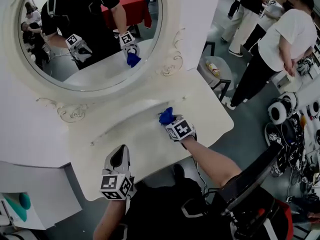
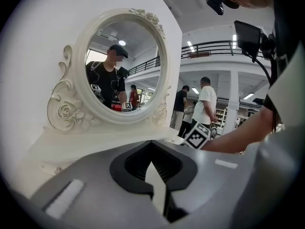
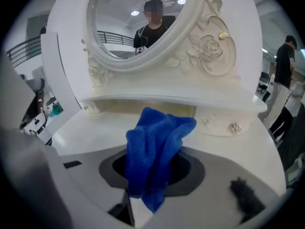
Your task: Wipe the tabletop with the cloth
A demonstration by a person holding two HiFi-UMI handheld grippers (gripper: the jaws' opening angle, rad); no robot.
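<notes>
A bunched blue terry cloth [image 3: 155, 151] is clamped between the jaws of the right gripper [image 3: 147, 194], with its folds standing up out of them. In the head view this cloth [image 1: 166, 116] is seen at the tip of the right gripper [image 1: 171, 121], low over the right part of the glossy white tabletop [image 1: 131, 140], near the base of the mirror; whether it is pressed to the surface cannot be told. The jaws of the left gripper [image 2: 159, 187] are drawn together with nothing between them. The left gripper [image 1: 119, 158] is held at the tabletop's near edge, well apart from the cloth.

Behind the tabletop an oval mirror in a carved white frame [image 1: 170, 59] is set, and both grippers and the person are reflected in it. A small metal knob [image 3: 234, 127] is seen below the frame's rose ornament [image 3: 212, 49]. Beyond the table lies a grey floor [image 1: 245, 121], where several standing people [image 1: 280, 49] are gathered at the right.
</notes>
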